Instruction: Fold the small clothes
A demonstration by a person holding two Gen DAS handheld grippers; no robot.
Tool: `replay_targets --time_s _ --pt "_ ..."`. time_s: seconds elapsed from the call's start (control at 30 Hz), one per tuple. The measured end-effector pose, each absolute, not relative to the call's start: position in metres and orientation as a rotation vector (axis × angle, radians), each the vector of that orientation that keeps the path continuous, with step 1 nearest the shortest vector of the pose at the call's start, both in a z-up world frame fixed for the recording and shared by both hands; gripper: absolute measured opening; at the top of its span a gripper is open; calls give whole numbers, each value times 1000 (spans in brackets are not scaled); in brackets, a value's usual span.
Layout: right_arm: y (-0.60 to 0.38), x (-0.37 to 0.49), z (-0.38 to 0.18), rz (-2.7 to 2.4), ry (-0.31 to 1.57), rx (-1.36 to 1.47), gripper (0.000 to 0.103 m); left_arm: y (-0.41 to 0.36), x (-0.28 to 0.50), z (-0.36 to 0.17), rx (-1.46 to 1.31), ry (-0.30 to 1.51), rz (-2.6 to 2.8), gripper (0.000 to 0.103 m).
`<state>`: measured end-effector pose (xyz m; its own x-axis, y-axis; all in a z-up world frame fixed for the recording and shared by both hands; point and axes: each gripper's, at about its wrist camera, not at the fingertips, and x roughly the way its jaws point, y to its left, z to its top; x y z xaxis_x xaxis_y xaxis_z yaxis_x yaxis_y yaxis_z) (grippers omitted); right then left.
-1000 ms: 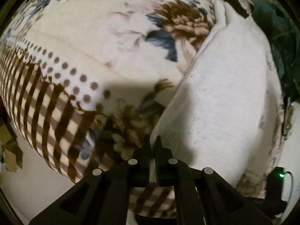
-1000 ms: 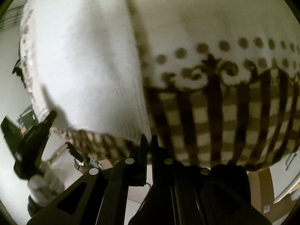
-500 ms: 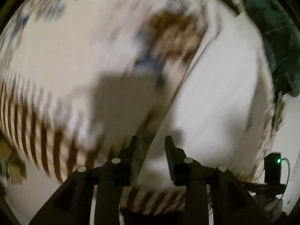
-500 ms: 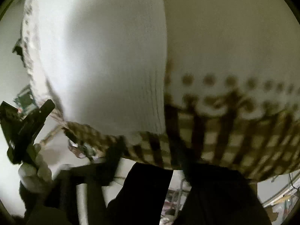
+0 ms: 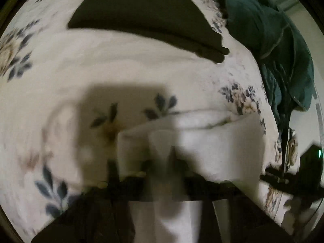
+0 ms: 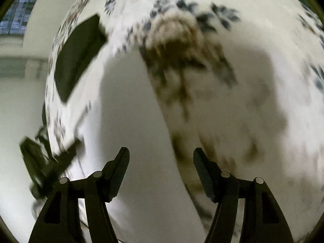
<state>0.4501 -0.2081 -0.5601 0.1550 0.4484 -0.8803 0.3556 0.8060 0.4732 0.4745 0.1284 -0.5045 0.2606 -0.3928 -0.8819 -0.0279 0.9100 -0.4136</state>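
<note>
A white cloth [image 5: 212,145] is seen low in the left wrist view, lying on a cream blanket [image 5: 121,66] printed with blue-grey leaves and brown flowers. The cloth is plain and soft-looking, without pattern, and its upper edge is rolled or folded into a thick rounded ridge running across the view. Part of it is darkened by a shadow. The left gripper [image 5: 166,174] is smeared by motion blur at the bottom of this view, directly against the cloth; whether its fingers are parted or pressed together cannot be told.

In the right wrist view the same white cloth [image 6: 131,121] is shown as a smooth, pale, featureless sheet spreading up from between the fingers, with its right edge laid over a large brown flower of the blanket [image 6: 253,81]. The right gripper [image 6: 161,170] is held above it with its two fingers [image 6: 119,170] set wide apart and nothing between them.

A dark folded garment [image 5: 141,14] is laid flat on the blanket beyond the white cloth, well apart from it; it is also seen at the left of the right wrist view [image 6: 79,54]. A crumpled dark green garment [image 5: 273,46] is heaped at the blanket's right edge.
</note>
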Motion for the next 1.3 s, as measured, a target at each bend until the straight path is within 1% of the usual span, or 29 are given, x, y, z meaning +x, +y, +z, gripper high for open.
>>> replay_targets --time_s 0.07,0.13,0.23,0.27,0.3,0.33,0.37,0.5,0.53,0.57,0.6,0.63,0.67,0.7,0.73,0.83,1.0,1.07,1.17,1.3 --pt "-200 477 -564 54 1445 713 67 137 468 -492 -373 1230 -264 5" --pt "-203 498 -571 59 1445 721 67 150 466 -487 -381 1205 -257 5" --pt "-206 523 -583 67 1464 672 67 170 474 -499 -415 1228 -218 5" --pt "-200 527 -588 65 1467 636 57 171 479 -507 -429 1233 -197 5" --pt "-192 540 -598 72 1463 613 44 173 484 -517 -448 1257 -196 5" --pt "-195 542 -600 68 1467 578 9 171 489 -525 -442 1278 -198 5" --pt "-188 545 -605 46 1484 531 6 169 493 -529 -434 1288 -198 5" --pt "-174 553 -615 33 1518 444 7 162 492 -525 -466 1318 -247 10" --pt "-174 549 -613 50 1528 461 8 164 487 -518 -490 1318 -265 17" --pt "-175 542 -610 71 1546 486 16 167 479 -510 -510 1316 -283 25" --pt "-178 535 -607 91 1559 510 33 170 470 -502 -509 1312 -284 29" --pt "-181 524 -601 122 1559 551 43 171 458 -493 -496 1301 -275 42" --pt "-185 509 -591 144 1550 575 57 171 448 -484 -484 1286 -269 62" --pt "-187 499 -585 158 1547 586 65 173 431 -473 -473 1266 -266 70" --pt "-191 481 -576 180 1544 602 65 175 416 -465 -471 1257 -262 76" --pt "-204 420 -554 207 1554 630 65 182 351 -447 -474 1285 -255 76" --pt "-222 302 -552 204 1681 656 65 176 245 -453 -437 1411 -182 76" --pt "-229 250 -561 157 1772 688 65 173 208 -468 -450 1490 -142 76" --pt "-235 177 -591 121 1888 848 65 169 159 -492 -488 1591 -51 76" --pt "-228 84 -640 5 2009 1145 65 173 118 -501 -592 1620 37 76"
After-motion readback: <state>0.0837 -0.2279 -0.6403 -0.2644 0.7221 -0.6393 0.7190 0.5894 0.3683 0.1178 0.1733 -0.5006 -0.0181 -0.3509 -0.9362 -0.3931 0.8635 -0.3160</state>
